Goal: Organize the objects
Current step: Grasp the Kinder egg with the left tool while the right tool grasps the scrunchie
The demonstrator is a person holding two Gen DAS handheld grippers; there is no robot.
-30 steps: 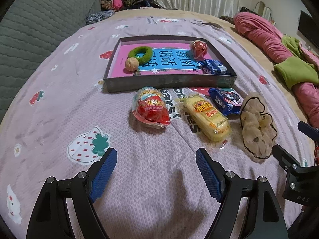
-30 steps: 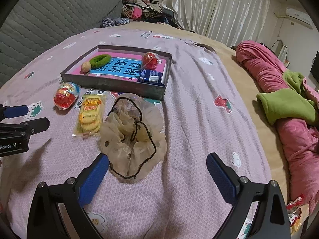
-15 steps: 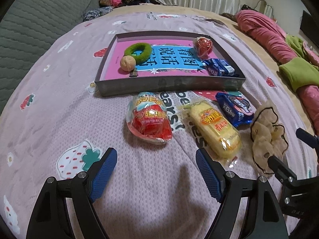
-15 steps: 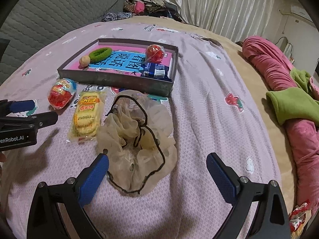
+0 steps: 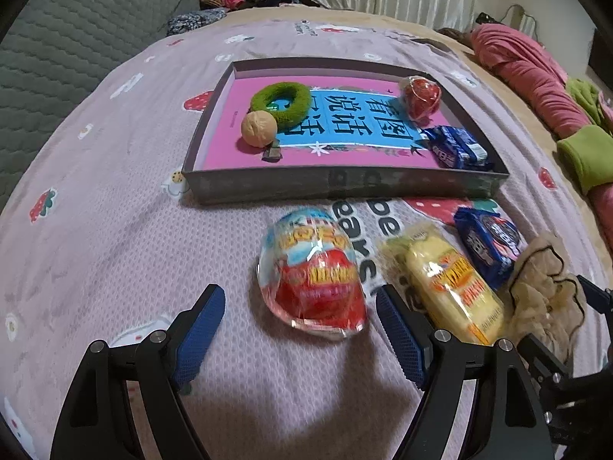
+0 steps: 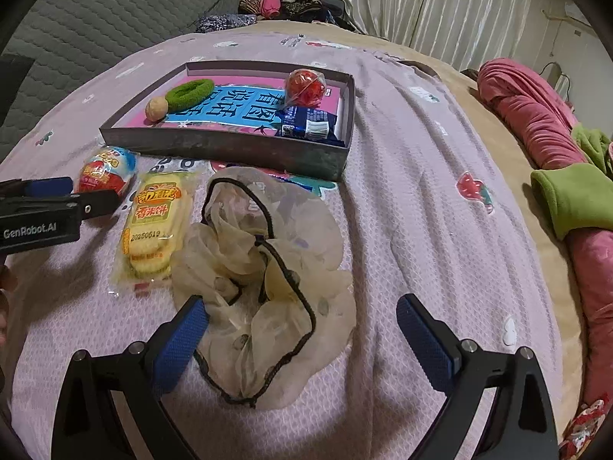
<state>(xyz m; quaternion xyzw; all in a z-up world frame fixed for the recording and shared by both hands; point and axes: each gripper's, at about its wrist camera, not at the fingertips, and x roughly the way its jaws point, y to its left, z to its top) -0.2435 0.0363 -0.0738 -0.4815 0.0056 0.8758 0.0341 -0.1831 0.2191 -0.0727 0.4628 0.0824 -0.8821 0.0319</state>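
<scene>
Left hand-held gripper (image 5: 299, 329): jaws wide, holding nothing, hovering low over the bed (image 5: 115, 253) with the egg-shaped toy pack (image 5: 312, 274) lying just beyond and between the fingertips; right hand-held gripper (image 6: 302, 339): jaws wide, holding nothing, with the beige scrunchie (image 6: 264, 272) lying between its fingers; the step in hand appears to be a pick-up of each item for transfer to the tray (image 5: 345, 186); advance the left fingers until the pads flank the widest part of the pack, then close across its short axis; the pack's long axis runs near to far, blunt red end nearest, blue end pointing at the tray; gather the scrunchie at its bunched centre, since loose fabric may slip; to the right of the pack lie the yellow biscuit pack (image 5: 448, 287), long axis also near-far, and the blue wafer pack (image 5: 488, 245); farther off, the tray holds a walnut (image 5: 258, 128), a green hair ring (image 5: 281, 101), a red ball (image 5: 421, 96) and a second blue pack (image 5: 456, 145)
</scene>
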